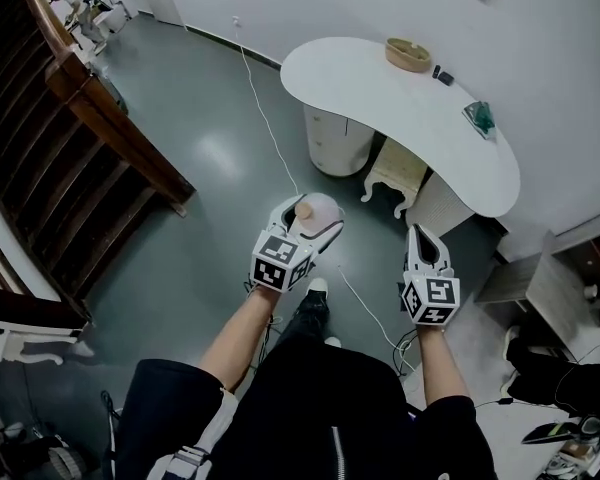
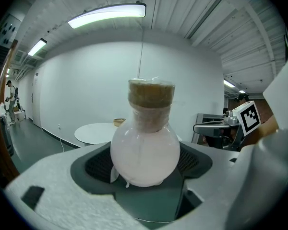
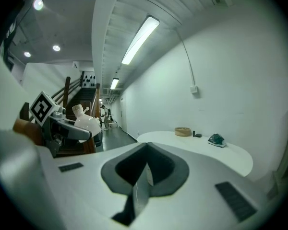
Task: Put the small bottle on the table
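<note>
**Bottle held in left gripper, not on the table**

The small bottle (image 2: 145,147) is a round milky flask with a cork stopper (image 2: 151,92). It stands upright between the jaws of the left gripper (image 1: 310,220), which clamp its bulb from both sides. It is in the air over the grey floor (image 1: 200,168), on the near side of the white table (image 1: 380,98) and well apart from it.

The right gripper (image 1: 422,238) is to the right of the bottle, jaws pressed together with nothing between them.

The table is far and slightly right, with a curved top. At its far edge is a round wooden bowl (image 1: 408,54) with a small dark item (image 1: 442,75) just beside it, too small to identify. A green object (image 1: 482,118) lies further right. Below the top are a white cylindrical pedestal (image 1: 338,140) and a cream stool (image 1: 395,173).

A white cable (image 1: 270,128) runs across the floor from the far wall towards the person. A wooden stair railing (image 1: 110,118) is on the left.
</note>
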`<state>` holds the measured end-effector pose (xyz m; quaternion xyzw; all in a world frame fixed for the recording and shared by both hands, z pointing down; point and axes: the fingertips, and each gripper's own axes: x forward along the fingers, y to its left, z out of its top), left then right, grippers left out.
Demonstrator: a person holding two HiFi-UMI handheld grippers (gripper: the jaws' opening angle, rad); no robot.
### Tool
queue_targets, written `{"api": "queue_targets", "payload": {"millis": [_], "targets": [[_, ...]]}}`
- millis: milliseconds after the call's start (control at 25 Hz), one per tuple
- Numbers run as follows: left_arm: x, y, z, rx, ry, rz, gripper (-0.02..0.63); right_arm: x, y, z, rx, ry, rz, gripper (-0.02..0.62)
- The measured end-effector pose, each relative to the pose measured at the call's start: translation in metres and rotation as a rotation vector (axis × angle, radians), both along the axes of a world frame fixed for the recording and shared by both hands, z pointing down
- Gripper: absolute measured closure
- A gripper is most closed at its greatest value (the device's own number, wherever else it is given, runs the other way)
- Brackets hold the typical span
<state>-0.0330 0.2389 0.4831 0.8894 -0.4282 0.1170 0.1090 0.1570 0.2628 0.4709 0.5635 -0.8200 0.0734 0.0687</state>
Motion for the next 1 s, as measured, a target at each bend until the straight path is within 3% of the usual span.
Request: {"api": "queue_targets", "payload": {"millis": [520,1000], "targets": [[-0.034,-0.175,0.006,-0.024,-0.004,0.092,0.212,-0.032,-0.157,-0.005,-0.015,-0.011,0.116,0.595],[-0.041,-0.248,0.023,-0.061,0.001,0.126,0.212,-0.038,-0.226,0.007,-0.050,0.003,0.154,0.595]]}}
